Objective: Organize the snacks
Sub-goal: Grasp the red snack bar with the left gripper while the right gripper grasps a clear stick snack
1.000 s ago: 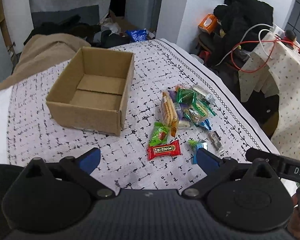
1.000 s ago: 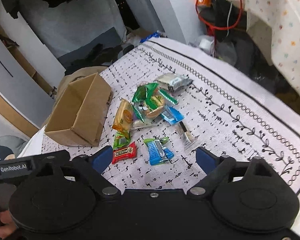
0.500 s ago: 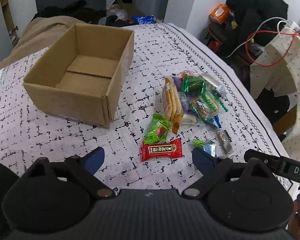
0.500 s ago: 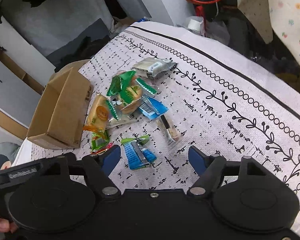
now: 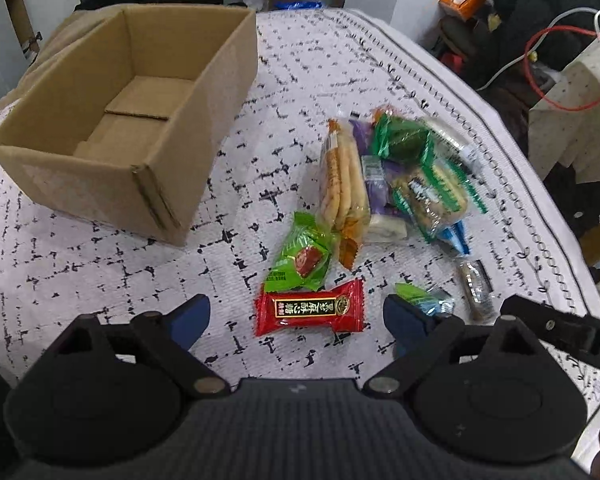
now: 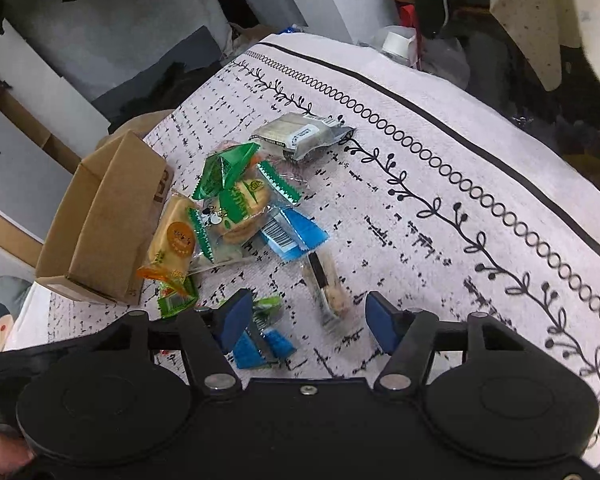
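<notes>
The red snack bar (image 5: 310,312) is lying on the tabletop (image 5: 80,264) between the left gripper (image 5: 296,318)'s wide, empty jaws, long axis running left-right across them, while the right gripper (image 6: 306,320), also wide, is hovering near the blue packet (image 6: 260,346).

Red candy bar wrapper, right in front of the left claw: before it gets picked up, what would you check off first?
1. Left claw open wide enough: ok, blue pads spread on either side.
2. Red candy bar lined up between the pads: ok, it lies flat and centred.
3. Bar free of neighbours: not ok, the green candy packet seems to touch its top edge.
4. Cardboard box open and empty: ok, only bare cardboard shows inside.
5. Right claw out of the way: cannot tell; it is open over a clear-wrapped bar nearby.
</notes>
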